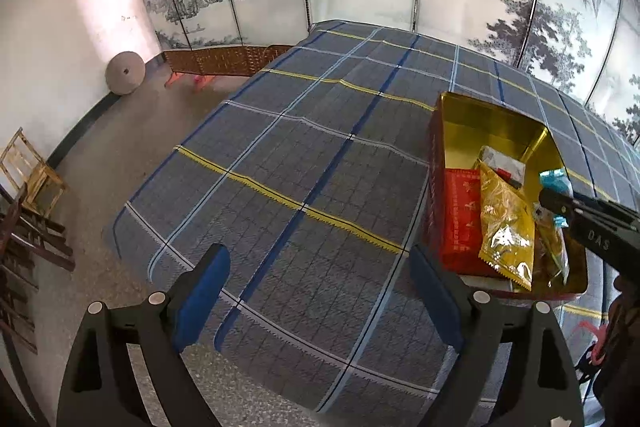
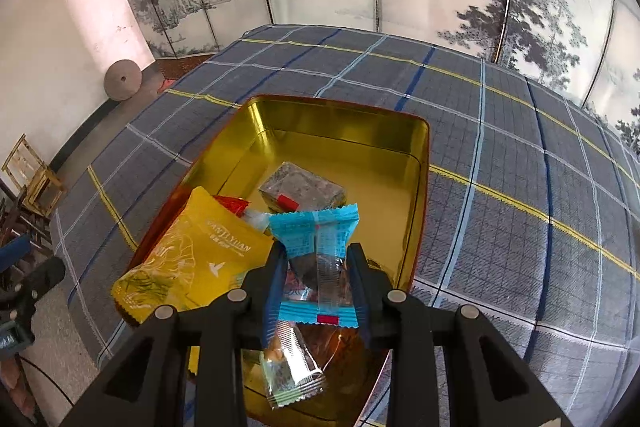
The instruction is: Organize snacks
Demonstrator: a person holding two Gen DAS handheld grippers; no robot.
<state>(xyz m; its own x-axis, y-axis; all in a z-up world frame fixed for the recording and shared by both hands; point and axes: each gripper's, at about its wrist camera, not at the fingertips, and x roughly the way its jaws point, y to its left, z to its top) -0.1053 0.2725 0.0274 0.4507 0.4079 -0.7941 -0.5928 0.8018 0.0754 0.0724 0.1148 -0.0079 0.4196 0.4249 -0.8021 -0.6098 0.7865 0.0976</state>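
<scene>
The right gripper (image 2: pixel 318 269) is pinching a blue-wrapped snack (image 2: pixel 316 255) over the gold-lined tin (image 2: pixel 344 119), not yet letting go; the left gripper (image 1: pixel 316 291) is hanging spread and empty over the plaid cloth (image 1: pixel 280 155), which is showing no loose snacks. Inside, a yellow pouch (image 2: pixel 196 259) is reading roughly "YANJIYUAN". Sorting is looking nearly done.
</scene>
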